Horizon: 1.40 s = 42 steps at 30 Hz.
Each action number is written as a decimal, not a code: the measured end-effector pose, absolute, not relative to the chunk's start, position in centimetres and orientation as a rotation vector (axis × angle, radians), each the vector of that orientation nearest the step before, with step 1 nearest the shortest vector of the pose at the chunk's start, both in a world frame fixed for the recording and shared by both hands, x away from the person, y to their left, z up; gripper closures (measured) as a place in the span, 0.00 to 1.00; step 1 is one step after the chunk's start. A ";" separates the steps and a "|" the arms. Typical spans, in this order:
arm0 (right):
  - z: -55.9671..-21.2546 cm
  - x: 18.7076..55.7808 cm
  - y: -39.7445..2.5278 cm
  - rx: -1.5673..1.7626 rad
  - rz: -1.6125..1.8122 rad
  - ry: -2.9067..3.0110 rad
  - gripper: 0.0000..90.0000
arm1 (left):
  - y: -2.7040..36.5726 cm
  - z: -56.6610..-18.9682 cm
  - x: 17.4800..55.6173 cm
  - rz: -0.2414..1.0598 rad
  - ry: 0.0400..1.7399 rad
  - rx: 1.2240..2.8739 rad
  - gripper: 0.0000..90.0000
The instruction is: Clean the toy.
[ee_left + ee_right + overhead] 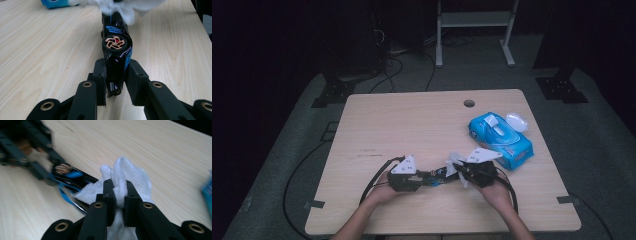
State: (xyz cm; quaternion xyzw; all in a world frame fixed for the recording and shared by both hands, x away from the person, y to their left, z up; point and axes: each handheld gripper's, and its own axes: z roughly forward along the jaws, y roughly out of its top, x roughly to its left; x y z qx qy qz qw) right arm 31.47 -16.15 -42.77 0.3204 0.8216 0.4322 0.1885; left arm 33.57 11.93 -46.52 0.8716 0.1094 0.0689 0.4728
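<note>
High view: left gripper and right gripper meet at the table's near edge, the item between them too small to identify. Left gripper view: jaws clamp a black-and-blue toy car, front hidden under a white wipe. Right gripper view: jaws pinch that wipe against the blurred, probably same, car; wipes pack nearby.

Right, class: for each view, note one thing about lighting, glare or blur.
High view: the pale wooden table is lit, the surroundings near black. Left gripper view: glare streaks on the glossy black and blue toy car, the white wipe soft. Right gripper view: the left gripper is smeared, the wipe sharp.
</note>
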 end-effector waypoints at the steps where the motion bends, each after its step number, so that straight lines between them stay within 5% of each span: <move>1: -42.7 31.6 -16.7 0.937 1.198 2.298 0.91 | 11.9 -46.5 33.6 0.170 0.266 2.136 0.79; 42: -42.1 30.7 -18.8 0.931 1.255 2.288 0.91 | 11.8 -46.6 33.7 0.152 0.266 2.135 0.80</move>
